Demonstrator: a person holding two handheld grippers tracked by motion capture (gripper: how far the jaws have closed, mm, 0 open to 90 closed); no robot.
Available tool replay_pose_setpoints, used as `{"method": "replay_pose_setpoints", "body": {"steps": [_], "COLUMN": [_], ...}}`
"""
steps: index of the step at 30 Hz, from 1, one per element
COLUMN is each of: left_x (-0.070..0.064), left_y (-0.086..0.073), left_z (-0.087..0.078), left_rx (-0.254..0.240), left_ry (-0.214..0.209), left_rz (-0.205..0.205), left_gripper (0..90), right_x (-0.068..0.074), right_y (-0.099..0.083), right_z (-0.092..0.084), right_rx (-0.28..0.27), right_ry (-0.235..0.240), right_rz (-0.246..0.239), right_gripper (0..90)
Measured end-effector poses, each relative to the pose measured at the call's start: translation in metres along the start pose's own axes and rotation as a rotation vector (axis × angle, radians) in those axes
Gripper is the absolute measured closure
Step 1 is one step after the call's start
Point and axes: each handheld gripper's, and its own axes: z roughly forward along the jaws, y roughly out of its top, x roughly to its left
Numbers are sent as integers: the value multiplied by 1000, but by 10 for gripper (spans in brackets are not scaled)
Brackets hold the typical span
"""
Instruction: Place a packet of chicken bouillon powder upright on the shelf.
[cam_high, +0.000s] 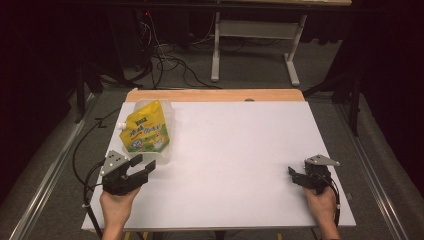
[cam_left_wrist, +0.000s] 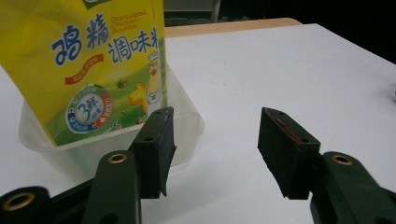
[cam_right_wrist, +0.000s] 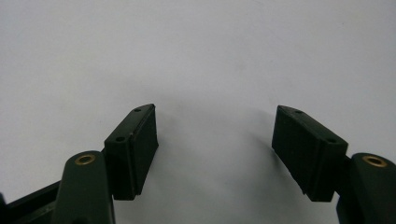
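From above, the yellow pouch (cam_high: 145, 131) stands in a clear tub (cam_high: 167, 150) at ten o'clock on the white bench (cam_high: 240, 160), the left claw (cam_high: 142, 164) released just beside it; the left gripper view shows that tub (cam_left_wrist: 187, 126) past empty jaws, and the right claw (cam_right_wrist: 215, 140) gapes empty.

Pouch (cam_left_wrist: 93, 70) top cut off by frame edge; container (cam_left_wrist: 187, 126) base perhaps behind gripper (cam_left_wrist: 215, 149).

Pouch (cam_high: 144, 131) stands in tub (cam_high: 162, 154), tabletop (cam_high: 240, 150) far-left; left gripper (cam_high: 141, 165) just before tub, right gripper (cam_high: 296, 176) near-right edge.
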Motion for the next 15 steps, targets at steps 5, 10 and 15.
{"method": "replay_pose_setpoints", "body": {"steps": [5, 10, 15], "left_x": [-7, -14, -20], "left_y": [-1, -3, -4], "left_z": [7, 17, 24], "left_rx": [12, 23, 30], "left_ry": [-13, -31, -53], "left_rz": [13, 19, 20], "left_gripper": [459, 456, 452], "right_x": [0, -1, -1], "right_y": [0, 0, 0], "right_z": [0, 0, 0], "right_rx": [1, 0, 0], "right_ry": [3, 2, 2], "right_rz": [2, 0, 1], "right_gripper": [314, 313, 314]}}
